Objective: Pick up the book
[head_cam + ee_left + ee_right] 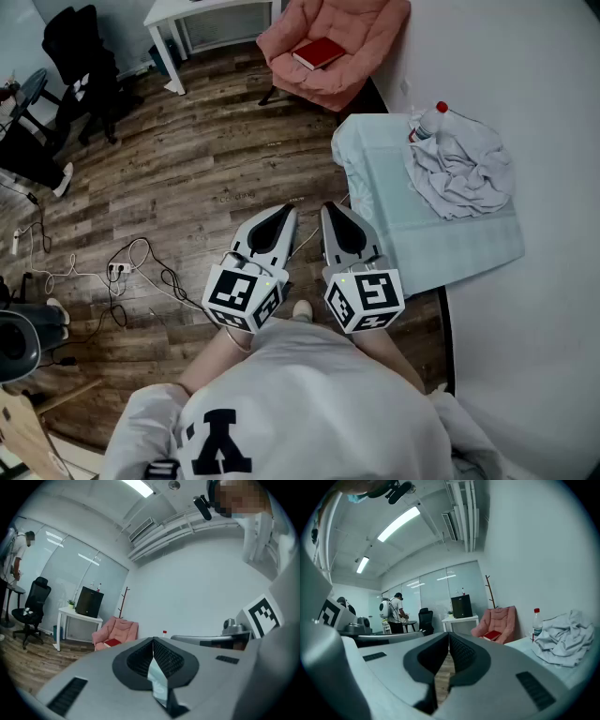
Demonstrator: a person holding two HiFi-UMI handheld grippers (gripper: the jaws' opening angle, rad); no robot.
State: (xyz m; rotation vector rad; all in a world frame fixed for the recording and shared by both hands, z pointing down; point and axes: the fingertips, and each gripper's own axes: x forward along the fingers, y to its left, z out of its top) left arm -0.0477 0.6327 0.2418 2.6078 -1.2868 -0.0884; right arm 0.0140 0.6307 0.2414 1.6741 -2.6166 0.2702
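A red book [318, 53] lies on the seat of a pink armchair [361, 33] across the room; the book [111, 642] shows small in the left gripper view and the book [492, 635] in the right gripper view too. My left gripper [283, 212] and right gripper [333, 207] are held side by side, level, close to my body and far from the book. Both have their jaws shut with nothing between them.
A pale table [384, 197] at my right carries a crumpled grey cloth [461, 169] and a red-capped bottle [427, 122]. Cables and a power strip [117, 270] lie on the wood floor. A white desk [202, 11], a black office chair [82, 66] and a person [397, 613] stand farther off.
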